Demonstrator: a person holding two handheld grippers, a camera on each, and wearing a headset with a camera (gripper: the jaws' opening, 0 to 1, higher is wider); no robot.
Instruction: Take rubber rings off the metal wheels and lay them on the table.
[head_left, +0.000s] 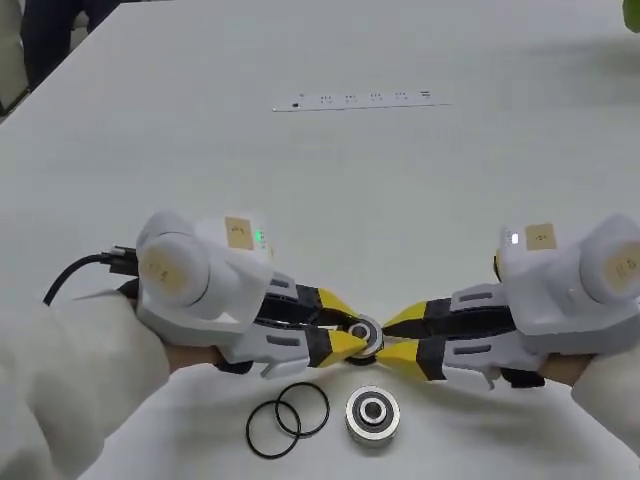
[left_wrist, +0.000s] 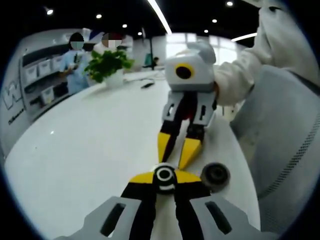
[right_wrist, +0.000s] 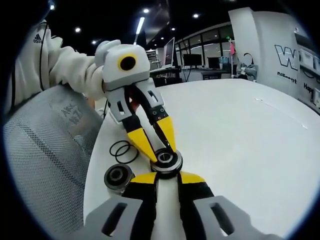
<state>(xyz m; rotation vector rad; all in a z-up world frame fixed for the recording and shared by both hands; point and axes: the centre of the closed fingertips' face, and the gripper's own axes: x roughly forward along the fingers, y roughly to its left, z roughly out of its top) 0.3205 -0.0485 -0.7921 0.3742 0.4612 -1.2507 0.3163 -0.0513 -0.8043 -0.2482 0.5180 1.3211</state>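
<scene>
On our white table, both grippers meet at one metal wheel.
Our sleeves hide the hands, and the right gripper's body is cut off at the head view's edge. The left gripper is clenched on the metal wheel, with a yellow tip on either side of it. The right gripper sets its tips against the same wheel from the opposite side; we cannot tell whether it pinches. The wheel sits roughly flat, bore pointing up, and its rim is too small to tell if a ring is on it. Nearer us a second wheel lies flat, bore up. Just left of it, two rubber rings lie overlapping.
</scene>
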